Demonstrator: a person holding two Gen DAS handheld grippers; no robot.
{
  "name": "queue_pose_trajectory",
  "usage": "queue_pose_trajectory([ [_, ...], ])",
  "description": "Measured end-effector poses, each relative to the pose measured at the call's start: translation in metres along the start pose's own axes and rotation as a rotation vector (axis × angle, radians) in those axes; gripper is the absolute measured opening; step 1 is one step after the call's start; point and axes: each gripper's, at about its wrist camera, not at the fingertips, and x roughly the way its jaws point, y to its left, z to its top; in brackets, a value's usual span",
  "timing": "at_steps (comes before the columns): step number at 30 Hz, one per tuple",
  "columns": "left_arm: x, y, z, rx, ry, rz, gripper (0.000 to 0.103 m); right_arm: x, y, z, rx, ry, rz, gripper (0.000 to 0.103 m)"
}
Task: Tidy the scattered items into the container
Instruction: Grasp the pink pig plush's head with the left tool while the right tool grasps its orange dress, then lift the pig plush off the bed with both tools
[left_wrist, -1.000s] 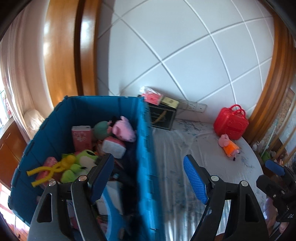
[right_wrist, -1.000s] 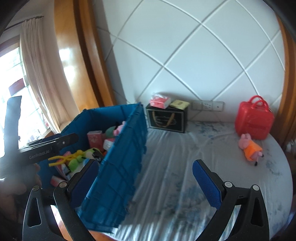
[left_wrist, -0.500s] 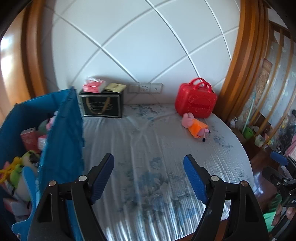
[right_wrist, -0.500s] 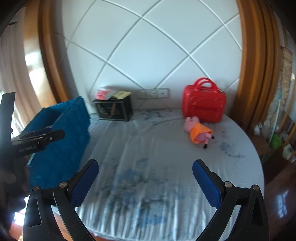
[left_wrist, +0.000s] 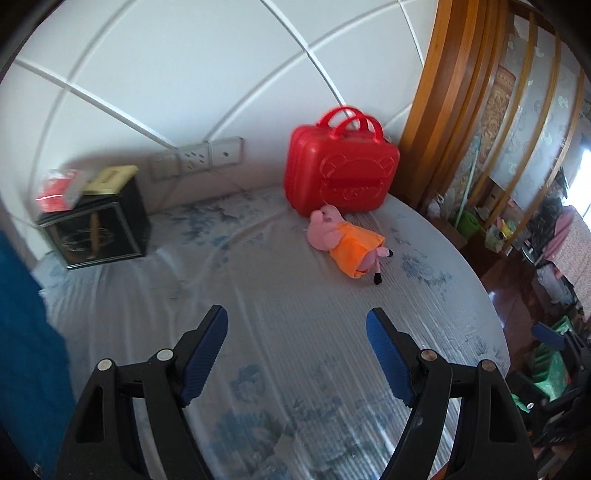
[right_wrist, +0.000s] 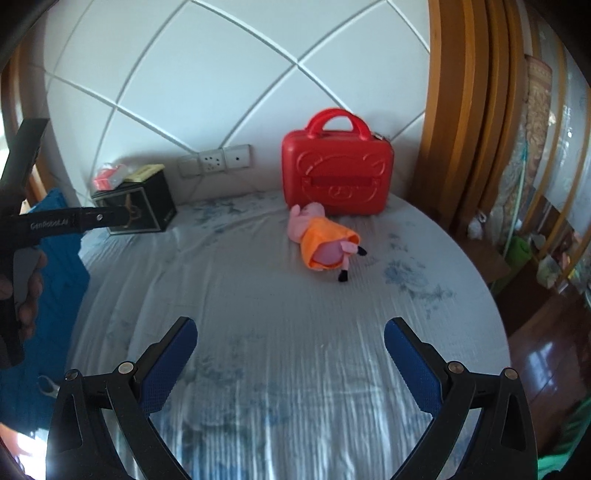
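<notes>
Blue-padded left tongs (left_wrist: 295, 325) and right tongs (right_wrist: 290, 336) hover wide, empty, aimed at pig plush (right_wrist: 319, 242).

Left gripper (left_wrist: 295, 328): jaws spread wide, nothing between the blue pads (left_wrist: 205, 354), pointing toward 12 o'clock, held level above the bed. Right gripper (right_wrist: 290, 349): jaws likewise wide apart, empty, aimed at 12 o'clock. From the right wrist view, the left gripper's black body shows at 9 o'clock, the left hand (right_wrist: 26, 291) wrapped around its handle.
</notes>
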Motion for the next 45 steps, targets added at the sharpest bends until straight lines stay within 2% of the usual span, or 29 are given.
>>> queue_pose_trajectory([
  [6, 0.096, -0.027, 0.036, 0.056, 0.041, -0.001, 0.077, 0.08, -0.036, 0.004, -0.03, 0.034, 0.016, 0.103],
  [11, 0.183, -0.035, 0.062, 0.039, 0.098, 0.0, 0.077, 0.158, -0.063, 0.015, -0.063, 0.063, 0.067, 0.103],
  [17, 0.277, -0.035, 0.099, -0.036, 0.148, -0.046, 0.077, 0.251, -0.083, 0.028, -0.061, 0.092, 0.12, 0.103],
  [23, 0.356, -0.046, 0.121, -0.023, 0.204, -0.067, 0.077, 0.309, -0.091, 0.04, -0.042, 0.072, 0.146, 0.103],
  [28, 0.4, -0.051, 0.133, -0.099, 0.234, -0.063, 0.077, 0.339, -0.092, 0.044, -0.032, 0.066, 0.132, 0.103],
  [30, 0.416, -0.062, 0.137, -0.051, 0.259, -0.019, 0.08, 0.346, -0.091, 0.043, -0.036, 0.068, 0.14, 0.103],
  [33, 0.428, -0.076, 0.142, 0.01, 0.279, 0.006, 0.082, 0.355, -0.087, 0.044, -0.051, 0.06, 0.139, 0.103],
  [38, 0.447, -0.08, 0.144, 0.026, 0.38, 0.051, 0.093, 0.366, -0.088, 0.05, -0.058, 0.077, 0.103, 0.103],
  [41, 0.454, -0.082, 0.145, 0.017, 0.41, 0.071, 0.096, 0.371, -0.085, 0.049, -0.09, 0.092, 0.086, 0.103],
  [44, 0.457, -0.085, 0.141, 0.022, 0.417, 0.091, 0.097, 0.371, -0.085, 0.047, -0.104, 0.101, 0.084, 0.095],
  [45, 0.456, -0.085, 0.14, 0.022, 0.416, 0.098, 0.096, 0.371, -0.086, 0.045, -0.107, 0.108, 0.085, 0.089],
])
